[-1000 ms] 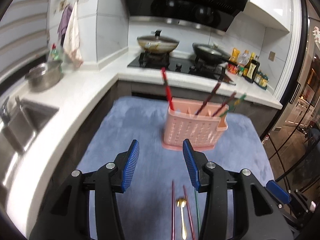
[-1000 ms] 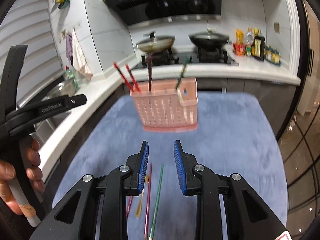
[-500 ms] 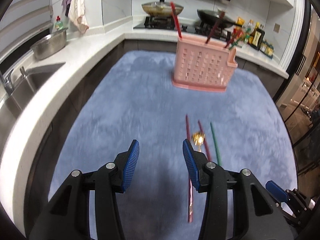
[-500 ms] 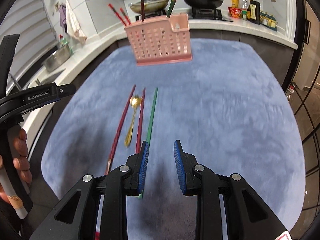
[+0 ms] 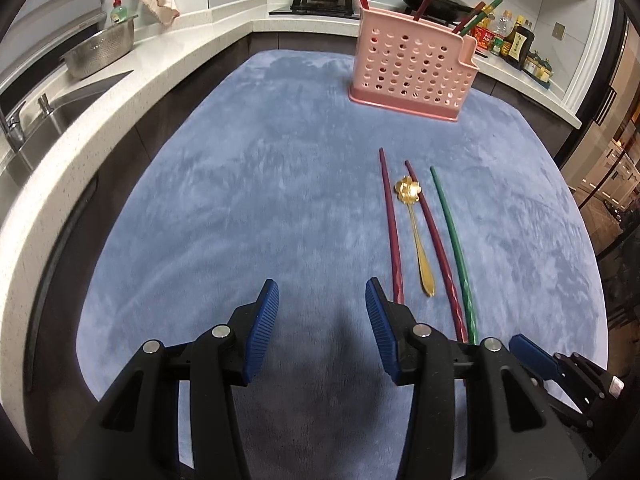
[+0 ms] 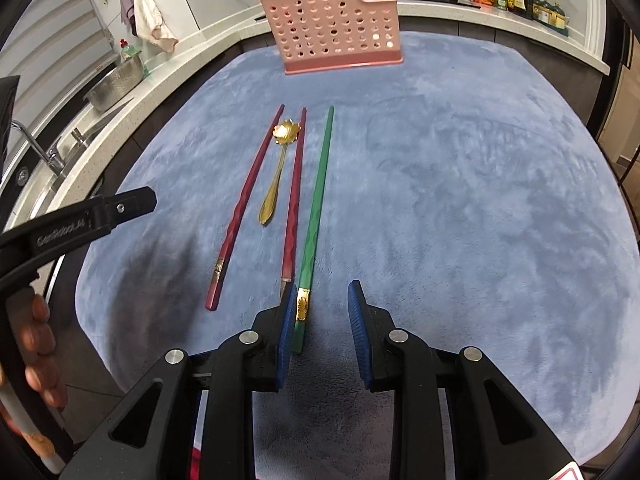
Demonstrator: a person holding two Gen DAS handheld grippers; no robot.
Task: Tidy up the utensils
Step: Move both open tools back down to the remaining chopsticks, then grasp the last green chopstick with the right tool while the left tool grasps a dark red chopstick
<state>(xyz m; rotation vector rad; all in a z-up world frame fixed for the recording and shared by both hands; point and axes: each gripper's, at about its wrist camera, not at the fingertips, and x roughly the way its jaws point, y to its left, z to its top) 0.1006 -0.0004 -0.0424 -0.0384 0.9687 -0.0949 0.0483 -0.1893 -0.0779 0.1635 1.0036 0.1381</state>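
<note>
Pink utensil holder [image 5: 412, 68] — upright at the far end of the blue mat [image 5: 248, 200], already stocked with several red and green chopsticks.

Outstanding, lying side by side mid-mat: two dark red chopsticks [image 6: 248, 200], one green chopstick [image 6: 318, 208], one gold spoon [image 6: 276, 176] between the reds. By this count, roughly half remains.

Right gripper [image 6: 316, 312] — fingers apart, empty, low over the green chopstick's near end.

Left gripper [image 5: 320, 312] — fingers wider apart, empty, over bare mat just left of the row.
</note>
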